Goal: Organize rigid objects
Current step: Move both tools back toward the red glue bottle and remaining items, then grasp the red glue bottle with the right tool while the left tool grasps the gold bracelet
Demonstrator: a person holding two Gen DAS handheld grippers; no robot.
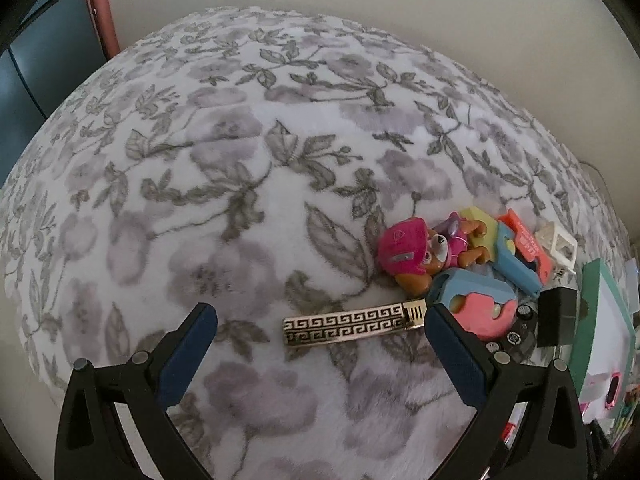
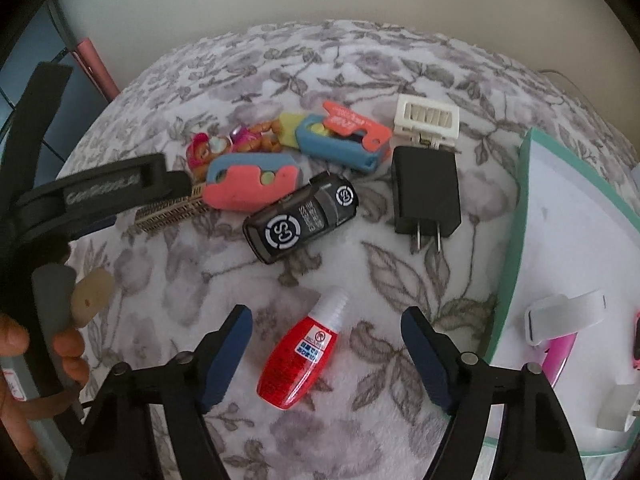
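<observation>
My left gripper (image 1: 320, 322) is open, low over the floral blanket, with a gold patterned clip (image 1: 352, 325) lying between its fingers. Beside its right finger lie a pink-and-blue toy (image 1: 478, 306) and a pink puppy figure (image 1: 416, 254). My right gripper (image 2: 326, 322) is open and empty, with a red bottle (image 2: 304, 360) lying between its fingers on the blanket. Beyond it lie a black toy car (image 2: 302, 216), a black charger (image 2: 426, 192), a white vent piece (image 2: 426, 122), a blue-and-orange toy (image 2: 346, 140) and the gold clip (image 2: 172, 212).
A green-rimmed white box (image 2: 520, 216) stands at the right, holding a white clip (image 2: 564, 314) and pink items. The left gripper's body (image 2: 100, 196) and my hand fill the left of the right wrist view. A wall lies behind the blanket.
</observation>
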